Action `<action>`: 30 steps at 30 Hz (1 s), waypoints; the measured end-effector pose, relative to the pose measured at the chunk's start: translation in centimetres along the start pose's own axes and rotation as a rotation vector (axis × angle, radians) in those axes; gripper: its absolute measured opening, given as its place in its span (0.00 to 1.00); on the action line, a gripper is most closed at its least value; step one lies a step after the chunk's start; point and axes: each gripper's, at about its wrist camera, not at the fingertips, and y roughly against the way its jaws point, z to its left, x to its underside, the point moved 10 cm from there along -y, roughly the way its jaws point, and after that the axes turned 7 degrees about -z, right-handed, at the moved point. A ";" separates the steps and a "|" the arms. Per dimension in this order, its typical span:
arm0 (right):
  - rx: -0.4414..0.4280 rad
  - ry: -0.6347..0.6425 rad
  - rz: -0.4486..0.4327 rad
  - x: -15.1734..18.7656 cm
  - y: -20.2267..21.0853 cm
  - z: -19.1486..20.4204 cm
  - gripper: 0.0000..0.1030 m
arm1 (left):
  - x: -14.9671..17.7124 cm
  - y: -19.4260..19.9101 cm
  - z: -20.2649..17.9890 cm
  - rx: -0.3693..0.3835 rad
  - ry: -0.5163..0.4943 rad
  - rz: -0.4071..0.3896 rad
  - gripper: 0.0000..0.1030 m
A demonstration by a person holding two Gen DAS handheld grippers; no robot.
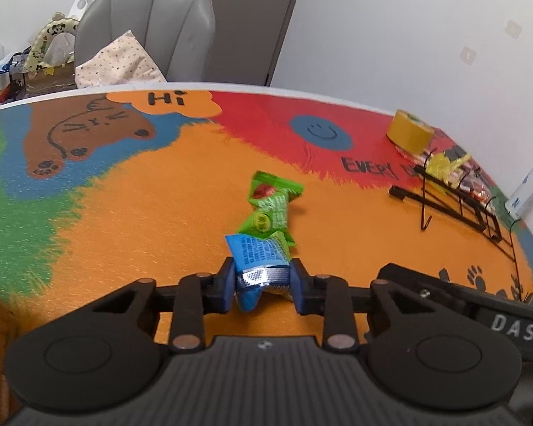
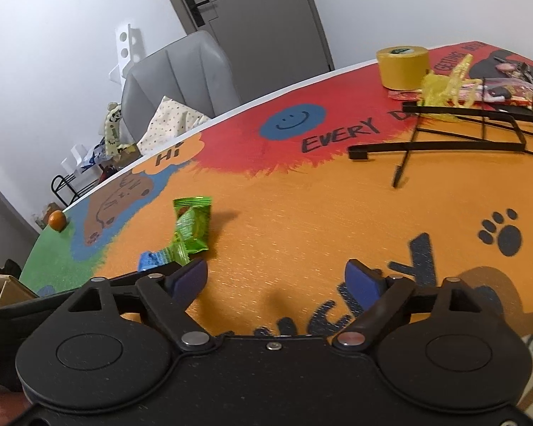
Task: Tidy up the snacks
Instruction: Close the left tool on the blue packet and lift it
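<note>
Pinching blue snack packet (image 1: 257,254): left tongs (image 1: 263,284); right tongs (image 2: 277,280) wide, empty; wire rack (image 2: 479,131) holds snacks.

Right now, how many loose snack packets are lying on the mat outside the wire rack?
3, in one row: a blue packet clamped in the left tool, a green packet just beyond it, another green packet farthest. The rack's own packets aren't counted.

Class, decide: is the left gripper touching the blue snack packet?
Touching. The left wrist view shows the left gripper with both pads pressed against the blue snack packet.
</note>
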 end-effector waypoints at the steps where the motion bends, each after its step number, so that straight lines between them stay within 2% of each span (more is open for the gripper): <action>1: -0.001 0.005 -0.001 0.0 -0.1 0.3 0.86 | -0.3 0.2 0.3 -0.004 0.004 -0.011 0.29; 9: -0.017 0.027 0.009 -0.3 -1.5 2.3 0.87 | -2.0 1.3 2.7 -0.042 0.045 -0.073 0.29; 21: -0.033 0.040 0.019 -0.7 -3.8 4.8 0.86 | -2.7 0.9 5.5 -0.077 0.111 -0.089 0.29; 26: -0.047 0.030 0.020 -1.3 -5.0 5.8 0.86 | -3.1 1.0 7.1 -0.119 0.160 -0.119 0.29; 30: -0.054 0.034 0.035 -1.3 -6.1 6.7 0.81 | -3.4 1.2 7.8 -0.145 0.181 -0.137 0.29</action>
